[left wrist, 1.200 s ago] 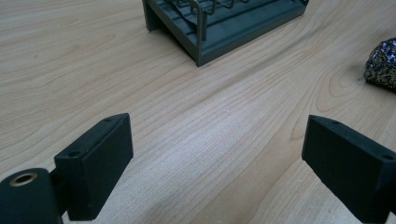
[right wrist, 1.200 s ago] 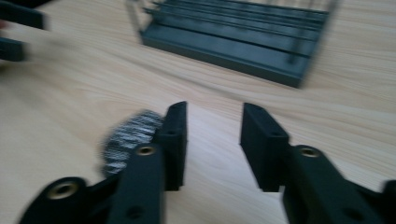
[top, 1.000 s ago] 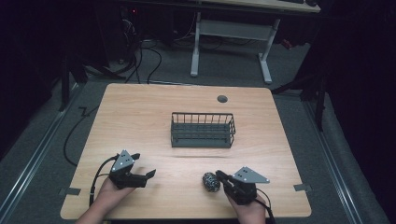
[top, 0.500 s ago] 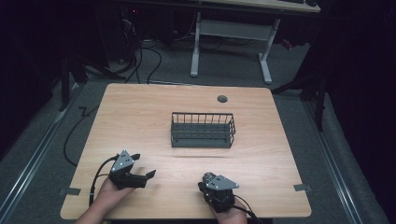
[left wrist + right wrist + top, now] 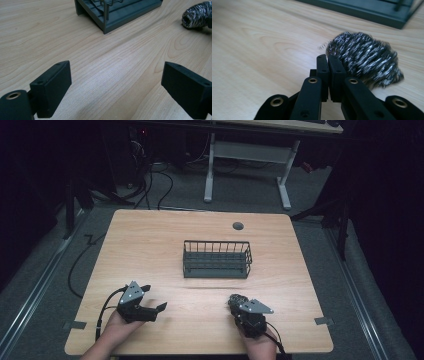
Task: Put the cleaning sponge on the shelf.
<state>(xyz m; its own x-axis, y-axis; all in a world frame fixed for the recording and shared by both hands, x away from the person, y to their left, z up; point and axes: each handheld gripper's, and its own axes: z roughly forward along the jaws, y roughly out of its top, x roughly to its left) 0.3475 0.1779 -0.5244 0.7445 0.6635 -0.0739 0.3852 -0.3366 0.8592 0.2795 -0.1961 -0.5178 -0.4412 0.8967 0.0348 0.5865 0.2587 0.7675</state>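
Basket [image 5: 217,259] mid-table [image 5: 150,240]; scourer [image 5: 235,300] before it, at right gripper [image 5: 239,304]; left gripper [image 5: 156,308] well left.

One wooden table [image 5: 150,245] is carrying everything in the high view. One dark wire basket [image 5: 216,259] is standing on it. One steel-wool scouring pad [image 5: 364,60] is lying on it. Two handheld grippers are showing there: the left gripper [image 5: 159,307] and the right gripper [image 5: 234,301]. Each is bearing two black jaws, four in all. Two hands are coming in from the near edge. One round grommet hole [image 5: 238,226] is sitting in the tabletop. Two strips of tape are sticking to the floor, one [image 5: 71,325] at the left and one [image 5: 323,321] at the right.
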